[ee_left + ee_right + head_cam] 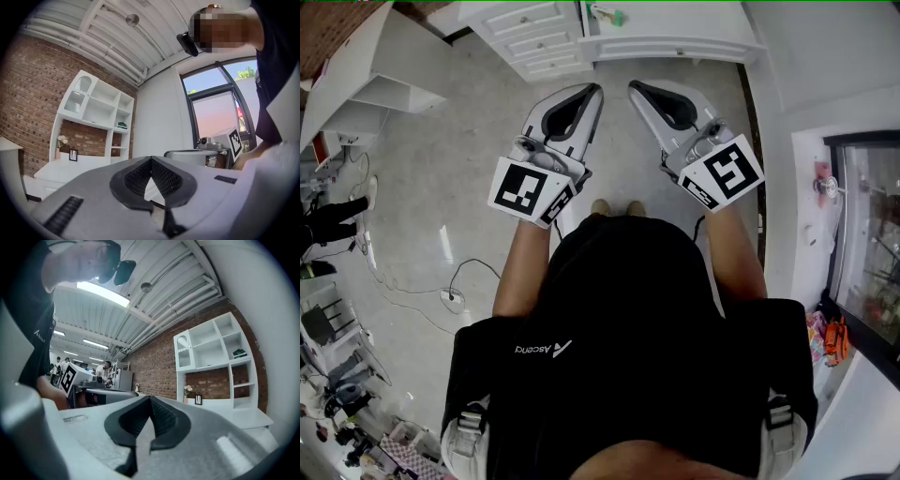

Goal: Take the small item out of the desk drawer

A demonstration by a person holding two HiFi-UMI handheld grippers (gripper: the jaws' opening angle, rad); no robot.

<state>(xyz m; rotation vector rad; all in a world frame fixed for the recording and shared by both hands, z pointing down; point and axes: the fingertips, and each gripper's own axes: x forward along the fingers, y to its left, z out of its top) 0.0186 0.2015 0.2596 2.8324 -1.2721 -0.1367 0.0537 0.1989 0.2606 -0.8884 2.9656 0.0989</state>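
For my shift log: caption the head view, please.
Standing person points left tongs and right tongs, both shut, toward white desk drawers.

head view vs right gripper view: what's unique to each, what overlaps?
Head view only: white drawer fronts, a small green item on the white surface beside them, the grey floor and the person's black shirt.
Right gripper view only: red brick wall, white open shelf unit, white ribbed ceiling, small vase of flowers.
Both: the right gripper, jaws shut with nothing between them, and the left gripper with its black-and-white marker cube.
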